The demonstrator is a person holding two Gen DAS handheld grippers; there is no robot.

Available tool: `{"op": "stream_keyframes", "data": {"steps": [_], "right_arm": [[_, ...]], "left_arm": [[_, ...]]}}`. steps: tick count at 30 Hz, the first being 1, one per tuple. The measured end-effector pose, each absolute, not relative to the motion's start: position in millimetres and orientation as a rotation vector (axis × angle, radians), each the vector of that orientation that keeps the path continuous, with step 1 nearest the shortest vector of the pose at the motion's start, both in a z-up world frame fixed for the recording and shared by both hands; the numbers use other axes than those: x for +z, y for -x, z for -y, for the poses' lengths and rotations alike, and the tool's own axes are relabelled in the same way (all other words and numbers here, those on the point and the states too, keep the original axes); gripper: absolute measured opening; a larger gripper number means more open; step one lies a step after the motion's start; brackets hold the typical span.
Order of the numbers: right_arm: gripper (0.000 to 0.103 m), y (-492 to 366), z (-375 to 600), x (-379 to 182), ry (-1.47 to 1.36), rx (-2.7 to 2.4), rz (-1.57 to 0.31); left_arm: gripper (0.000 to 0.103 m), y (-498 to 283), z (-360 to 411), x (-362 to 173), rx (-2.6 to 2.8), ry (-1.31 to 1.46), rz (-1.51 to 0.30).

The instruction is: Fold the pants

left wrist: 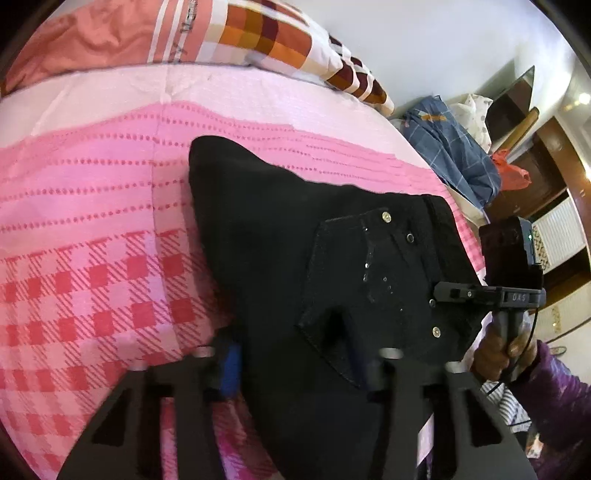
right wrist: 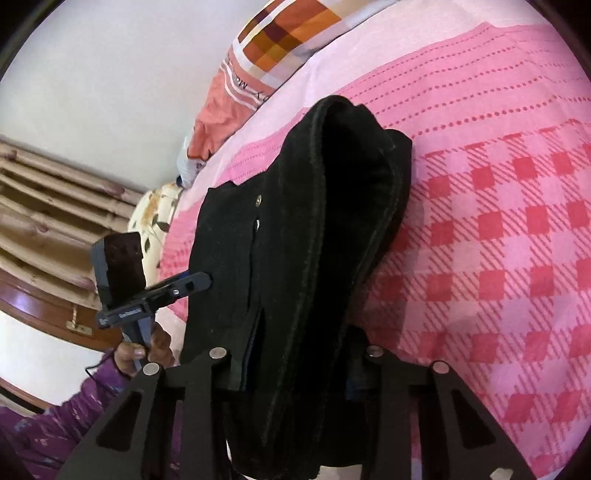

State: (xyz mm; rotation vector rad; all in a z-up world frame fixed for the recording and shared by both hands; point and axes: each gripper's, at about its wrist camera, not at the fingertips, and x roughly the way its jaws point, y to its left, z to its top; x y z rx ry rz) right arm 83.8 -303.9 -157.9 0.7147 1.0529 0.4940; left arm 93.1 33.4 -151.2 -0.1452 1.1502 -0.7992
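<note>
Black pants (left wrist: 280,236) with metal studs and a back pocket lie bunched on a pink checked bedsheet (left wrist: 92,258). My left gripper (left wrist: 295,369) has the cloth draped between its fingers, which stand wide apart; a blue pad (left wrist: 229,373) shows on the left finger. My right gripper (left wrist: 443,290) also reaches in from the right at the waistband edge. In the right wrist view the pants (right wrist: 314,240) hang folded over between the right gripper's (right wrist: 295,365) fingers, and the left gripper (right wrist: 201,280) touches their left edge.
Patterned pillows (left wrist: 266,33) lie at the bed's head. A blue checked cloth pile (left wrist: 454,147) sits past the bed's right edge by wooden furniture (left wrist: 539,177). A wooden headboard (right wrist: 48,206) and a floral pillow (right wrist: 155,214) sit left in the right wrist view.
</note>
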Motion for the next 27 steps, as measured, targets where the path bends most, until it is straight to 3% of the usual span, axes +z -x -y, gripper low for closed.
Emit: {"op": "stream_keyframes", "data": {"steps": [2,12,15,17,22,24,26,27], "right_arm": [[0.032,-82,304,-156,-0.749,0.5,-1.028],[0.031,-78,297,-148,-0.776,0.509,-0.99],[0.031,-79,300,-158,-0.807,0.5,-1.007],[0.031,-81,301,-160,-0.806,0.5,-1.014],[0.032,-79,306,-165,-0.827,0.492,-1.019],[0.032,-78,305,-163,-0.814,0.492,-1.012],[0.031,-79,305,-161,-0.806,0.495,-1.0],[0.031,-78,306,-160,-0.808,0.496,-0.99]], "left_arm": [[0.027,-89,-36,-144,-0.802,0.173,-1.127],[0.026,-87,-44,-154,-0.705,0.238,-1.148],[0.042,-90,-43,-153,-0.681,0.179,-1.144],[0.068,-91,-37,-159,-0.672,0.119,-1.183],[0.081,-94,-34,-161,-0.715,0.164,-1.171],[0.075,-94,-30,-160,-0.754,0.21,-1.168],[0.046,-89,-25,-153,-0.739,0.169,-1.139],[0.037,-85,-24,-148,-0.734,0.147,-1.123]]}}
